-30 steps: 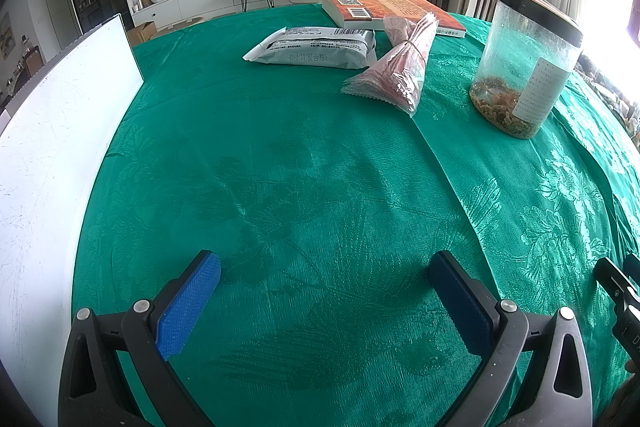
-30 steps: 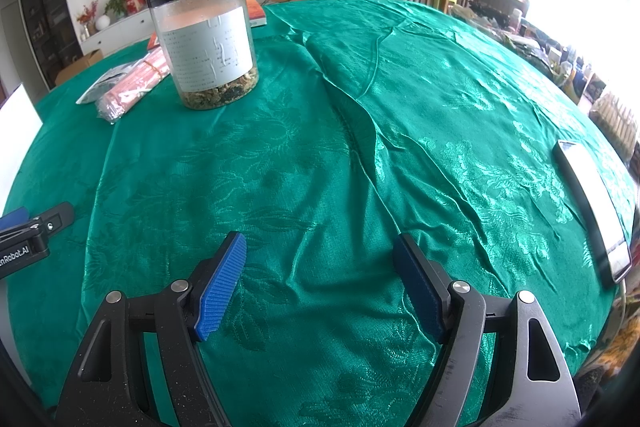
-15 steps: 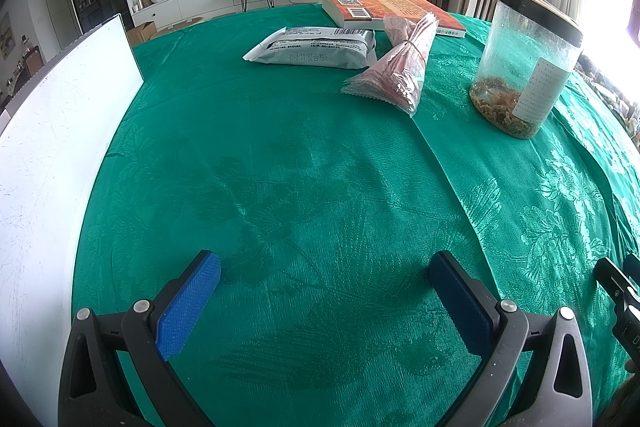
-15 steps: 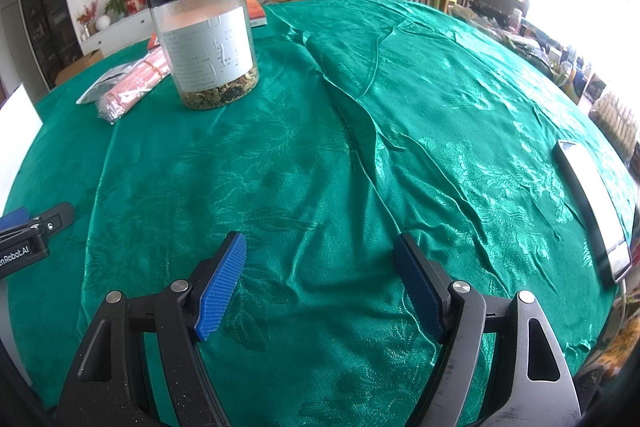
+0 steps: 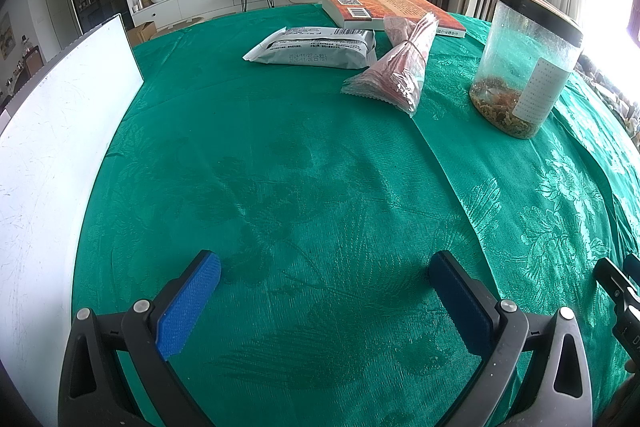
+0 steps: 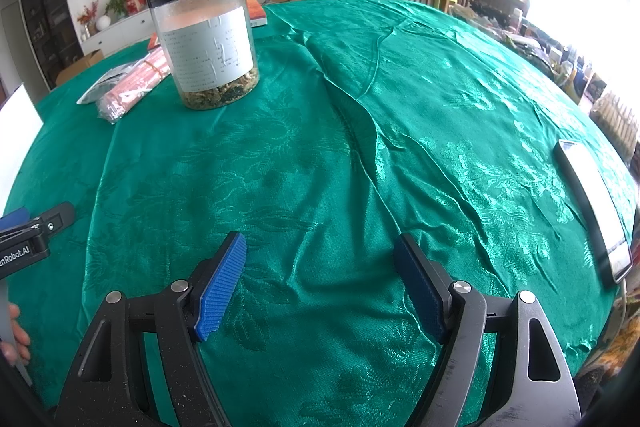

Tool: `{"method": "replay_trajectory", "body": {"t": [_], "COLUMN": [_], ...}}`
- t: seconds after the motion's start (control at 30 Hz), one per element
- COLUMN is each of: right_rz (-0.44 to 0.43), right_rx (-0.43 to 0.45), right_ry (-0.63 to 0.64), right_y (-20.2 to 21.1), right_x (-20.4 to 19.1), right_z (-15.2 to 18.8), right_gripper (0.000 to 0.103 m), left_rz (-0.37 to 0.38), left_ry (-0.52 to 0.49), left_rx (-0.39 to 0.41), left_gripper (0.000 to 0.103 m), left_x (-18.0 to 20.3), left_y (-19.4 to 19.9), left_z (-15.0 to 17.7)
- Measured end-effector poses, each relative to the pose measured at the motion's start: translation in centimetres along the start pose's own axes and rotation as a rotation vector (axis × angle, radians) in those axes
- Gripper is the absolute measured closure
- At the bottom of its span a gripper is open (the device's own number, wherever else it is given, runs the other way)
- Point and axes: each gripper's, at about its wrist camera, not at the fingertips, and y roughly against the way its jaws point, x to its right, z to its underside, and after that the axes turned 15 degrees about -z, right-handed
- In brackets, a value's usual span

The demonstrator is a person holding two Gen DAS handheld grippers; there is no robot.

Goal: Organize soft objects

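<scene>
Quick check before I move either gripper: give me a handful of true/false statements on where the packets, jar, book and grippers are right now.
1. Both grippers are open and hold nothing. True: the left gripper and right gripper have their jaws spread over bare green tablecloth.
2. The clear jar lies on its side. False: it stands upright, black lid on, with dried bits at the bottom.
3. The pink bundle of packets lies between the grey packet and the jar. True.
4. The orange book sits on top of the jar. False: it lies flat on the cloth behind the packets.
5. A phone lies near the cloth's right edge. True, in the right wrist view.
</scene>
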Motion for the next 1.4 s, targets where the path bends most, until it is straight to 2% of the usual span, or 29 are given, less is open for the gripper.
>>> {"method": "replay_trajectory", "body": {"t": [0.13,0.37,0.6,0.83,1.23,1.3,1.4], "right_rz": [0.000,0.000,0.000,0.000,-0.010,-0.054,-0.206], "right_rx": [0.000,0.000,0.000,0.000,0.009,0.038,0.042], "right_ry": [0.000,0.000,0.000,0.000,0.018,0.068,0.155], "right_y": [0.0,0.0,0.0,0.0,0.2,0.8,0.7], "right_x": [0.0,0.0,0.0,0.0,-0.6,-2.4,-7.2], "right_z": [0.0,0.0,0.0,0.0,0.1,-0.2,-2.2], "right_gripper": [0.023,0.023,0.023,0.023,0.024,0.024,0.024], "left_rz": [0.007,0.069,0.057,0.059,0.080,0.082,0.082], "left_ry": [-0.006,-0.104,-0.101,-0.090,-0.131,-0.129,-0.115], "left_rx": [0.001,0.001,-0.030,0.008,-0.001,0.008,0.019], "left_gripper": [0.000,0.000,0.000,0.000,0.000,0.000,0.000], "left_x": [-0.1,-0.6,-1.6,-2.3,-2.8,-3.3,-3.8], "left_y": [0.2,0.3,0.2,0.2,0.8,1.2,1.4], "left_z": [0.1,0.4,0.6,1.2,2.1,2.7,3.3]}}
